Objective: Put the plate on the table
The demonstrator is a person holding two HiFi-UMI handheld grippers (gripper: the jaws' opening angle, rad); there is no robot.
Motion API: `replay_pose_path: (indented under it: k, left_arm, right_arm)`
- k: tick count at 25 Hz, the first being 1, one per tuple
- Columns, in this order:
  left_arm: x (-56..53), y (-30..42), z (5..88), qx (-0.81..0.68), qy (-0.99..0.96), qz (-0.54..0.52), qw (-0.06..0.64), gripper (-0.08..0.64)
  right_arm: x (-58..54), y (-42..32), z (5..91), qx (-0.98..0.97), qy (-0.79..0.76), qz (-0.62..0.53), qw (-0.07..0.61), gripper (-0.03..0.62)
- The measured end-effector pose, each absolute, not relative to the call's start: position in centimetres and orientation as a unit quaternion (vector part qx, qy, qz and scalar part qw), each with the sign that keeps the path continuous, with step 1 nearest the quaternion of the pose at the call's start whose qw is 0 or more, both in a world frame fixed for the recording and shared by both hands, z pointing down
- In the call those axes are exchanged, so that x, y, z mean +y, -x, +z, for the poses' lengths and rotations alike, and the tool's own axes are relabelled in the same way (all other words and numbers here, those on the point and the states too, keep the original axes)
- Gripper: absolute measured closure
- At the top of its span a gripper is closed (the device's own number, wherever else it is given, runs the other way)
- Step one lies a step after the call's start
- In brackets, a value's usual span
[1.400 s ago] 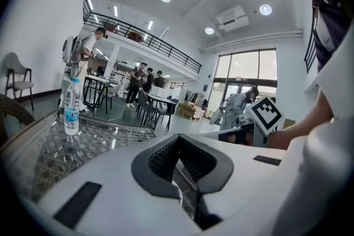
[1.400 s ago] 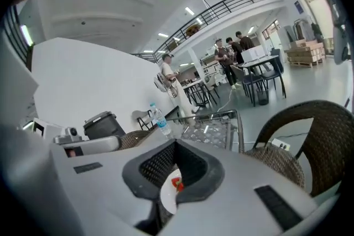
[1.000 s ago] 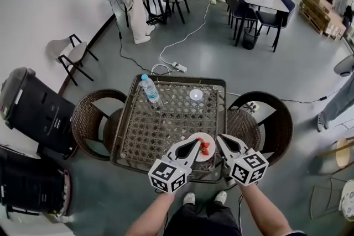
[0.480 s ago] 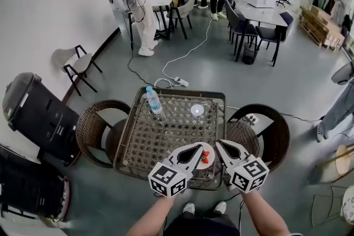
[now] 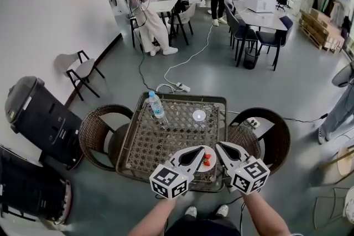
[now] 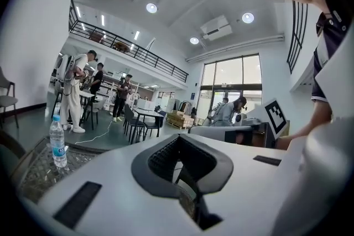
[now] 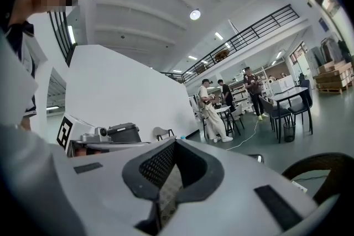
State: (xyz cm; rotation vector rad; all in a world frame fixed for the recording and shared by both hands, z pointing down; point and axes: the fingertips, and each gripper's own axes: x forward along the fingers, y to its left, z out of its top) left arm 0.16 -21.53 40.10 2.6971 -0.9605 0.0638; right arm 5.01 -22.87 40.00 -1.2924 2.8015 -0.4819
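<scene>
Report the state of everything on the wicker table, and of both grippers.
Water bottle: upright, capped, on the wicker table.
White disc: lying flat on the table.
Plate: between the grippers, red fruit on it; resting or lifted, cannot tell.
Left gripper: jaws shut, nothing between them.
Right gripper: jaws shut, nothing between them.

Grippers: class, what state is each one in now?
Left gripper: shut, nothing between its jaws.
Right gripper: shut, nothing between its jaws.
</scene>
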Motion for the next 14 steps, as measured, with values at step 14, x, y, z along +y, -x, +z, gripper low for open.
replay_pose_path:
  k: [14]
  left_arm:
    - [-21.3,0.2,39.2,-0.329,-0.935,0.019,0.129,0.552]
  right_arm:
    - [-22.6,-4.1,38.8,0.903,0.405,-0.144,0.017,0.588]
